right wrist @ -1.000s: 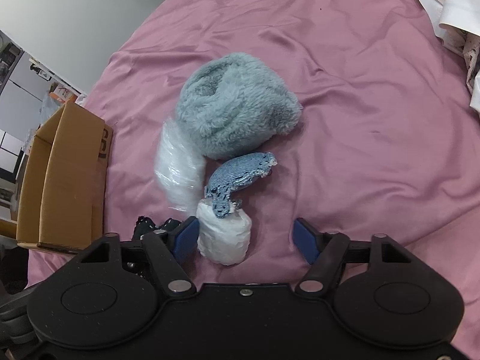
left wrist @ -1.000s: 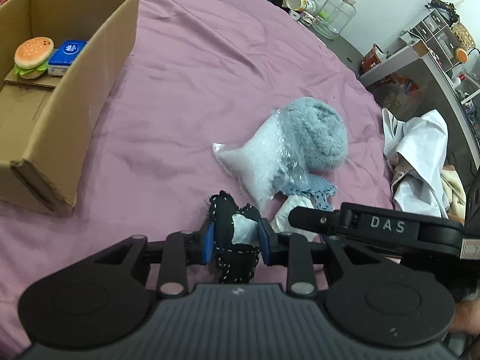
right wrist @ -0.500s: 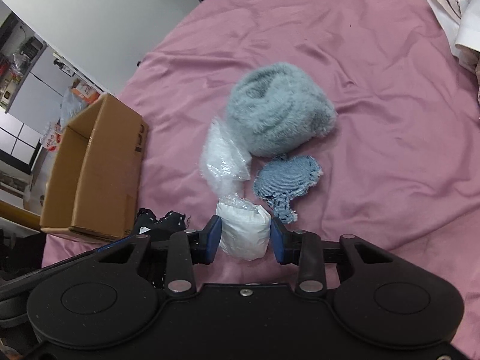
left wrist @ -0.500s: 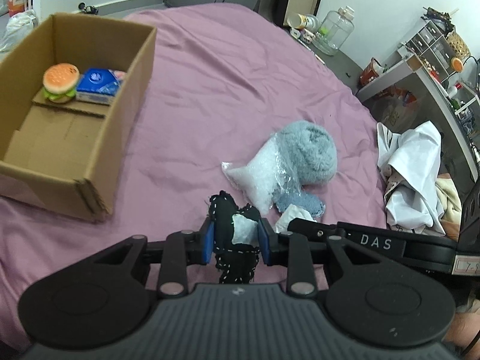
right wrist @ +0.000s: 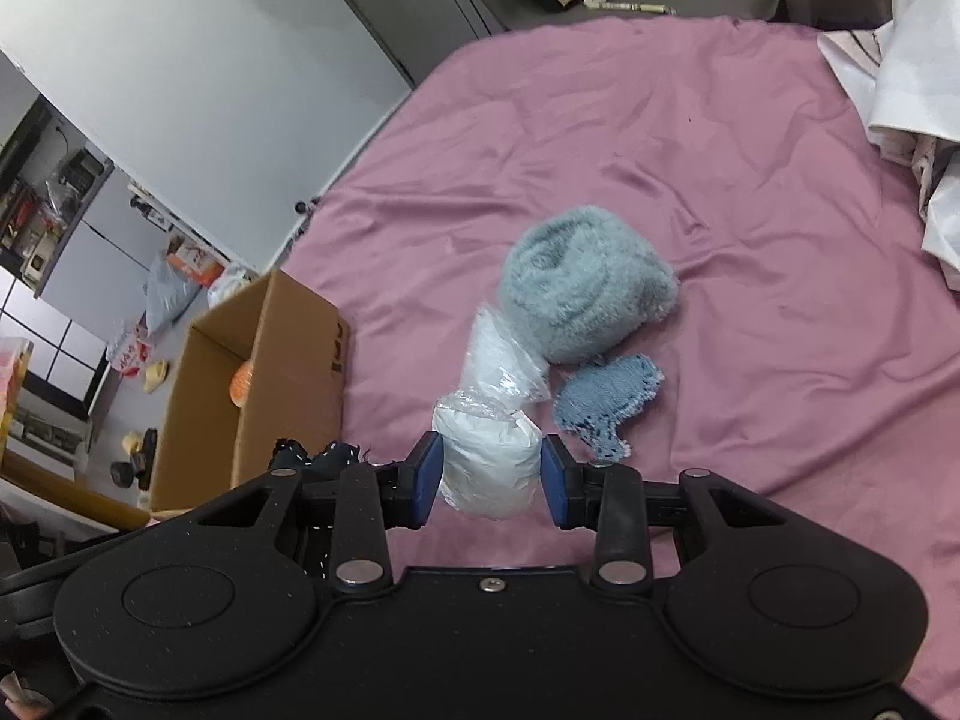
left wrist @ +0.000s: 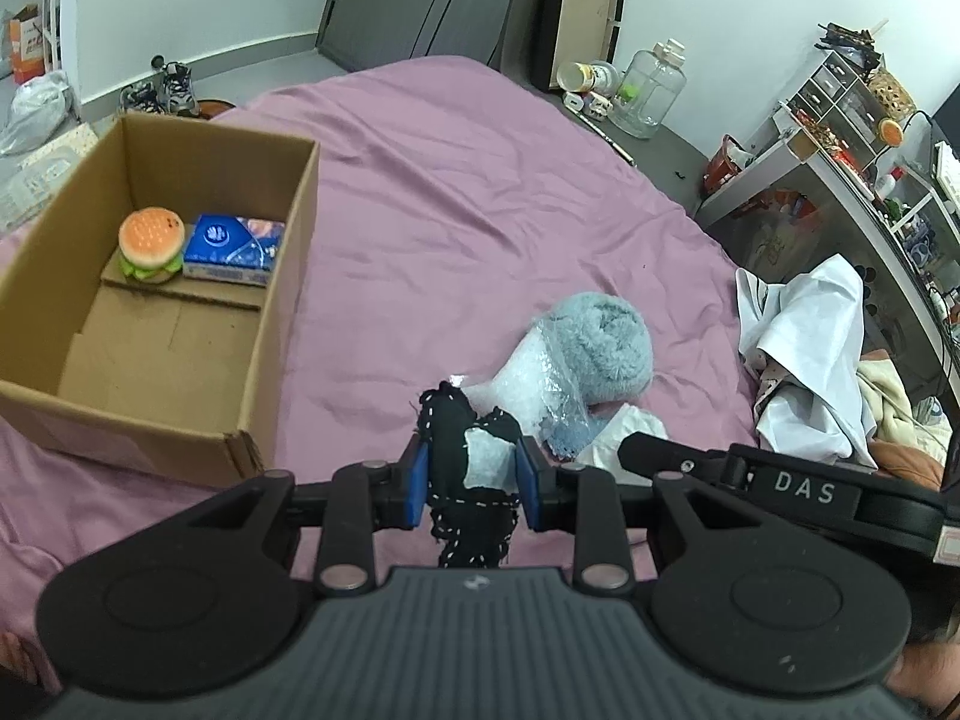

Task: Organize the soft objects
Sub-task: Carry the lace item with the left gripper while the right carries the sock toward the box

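Observation:
My left gripper [left wrist: 471,477] is shut on a black stitched cloth piece [left wrist: 456,420] and holds it above the pink bed. My right gripper [right wrist: 489,477] is shut on a white wrapped roll [right wrist: 486,465] and holds it above the bed. A fluffy grey-blue bundle [right wrist: 585,288] [left wrist: 600,342], a clear bag of white filling [right wrist: 501,357] [left wrist: 522,375] and a blue denim patch [right wrist: 606,402] lie together on the sheet. An open cardboard box [left wrist: 252,336] [right wrist: 288,372] stands to the left, holding a burger toy [left wrist: 150,243] and a blue tissue pack [left wrist: 234,249].
White clothes [left wrist: 804,348] [right wrist: 912,78] lie piled at the bed's right edge. A cluttered desk [left wrist: 840,138] and a glass jar [left wrist: 651,96] stand beyond the bed. Bags and shoes [left wrist: 162,90] lie on the floor past the box.
Both grippers have risen away from the bed. The right gripper closed on the white roll and lifted it. The left still holds the black cloth.

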Motion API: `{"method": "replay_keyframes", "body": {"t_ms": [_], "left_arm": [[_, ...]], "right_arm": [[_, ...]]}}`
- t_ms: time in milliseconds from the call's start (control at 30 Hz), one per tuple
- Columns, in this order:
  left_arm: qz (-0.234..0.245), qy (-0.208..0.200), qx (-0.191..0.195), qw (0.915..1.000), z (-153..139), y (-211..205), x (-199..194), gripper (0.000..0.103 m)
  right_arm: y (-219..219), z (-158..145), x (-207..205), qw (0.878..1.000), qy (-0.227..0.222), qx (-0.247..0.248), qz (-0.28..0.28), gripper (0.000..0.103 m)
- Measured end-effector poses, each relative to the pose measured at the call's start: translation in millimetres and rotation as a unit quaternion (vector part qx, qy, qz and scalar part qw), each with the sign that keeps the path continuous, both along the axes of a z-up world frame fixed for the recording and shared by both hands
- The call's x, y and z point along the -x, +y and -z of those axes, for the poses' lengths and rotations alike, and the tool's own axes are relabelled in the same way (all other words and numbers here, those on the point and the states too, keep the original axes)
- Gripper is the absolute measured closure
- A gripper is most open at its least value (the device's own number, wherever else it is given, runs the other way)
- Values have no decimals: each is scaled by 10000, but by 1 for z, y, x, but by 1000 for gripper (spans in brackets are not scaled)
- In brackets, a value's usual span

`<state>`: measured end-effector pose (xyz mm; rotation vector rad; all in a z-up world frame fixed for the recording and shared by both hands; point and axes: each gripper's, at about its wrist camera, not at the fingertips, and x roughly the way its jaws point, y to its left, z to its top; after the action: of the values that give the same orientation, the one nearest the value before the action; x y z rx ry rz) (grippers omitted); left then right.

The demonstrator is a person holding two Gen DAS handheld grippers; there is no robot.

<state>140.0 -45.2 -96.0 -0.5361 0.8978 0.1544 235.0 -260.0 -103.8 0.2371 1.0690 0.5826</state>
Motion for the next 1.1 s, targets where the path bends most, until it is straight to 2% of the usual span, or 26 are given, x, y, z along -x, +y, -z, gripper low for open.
{"method": "replay_keyframes", "body": {"t_ms": [500, 633, 767, 1100], "left_arm": [[-21, -231, -104, 9997, -29, 25, 6, 74], [-24, -282, -92, 9996, -32, 33, 6, 74], [-8, -292, -84, 9995, -31, 43, 4, 74], [-22, -294, -65, 9995, -28, 72, -3, 74]], "right_arm": [[3, -26, 15, 9968, -641, -257, 407, 68], [4, -35, 20, 9949, -828, -282, 495, 68], [10, -36, 31, 9931, -822, -415, 723, 68], [41, -49, 48, 9853, -1415, -281, 910, 68]]}}
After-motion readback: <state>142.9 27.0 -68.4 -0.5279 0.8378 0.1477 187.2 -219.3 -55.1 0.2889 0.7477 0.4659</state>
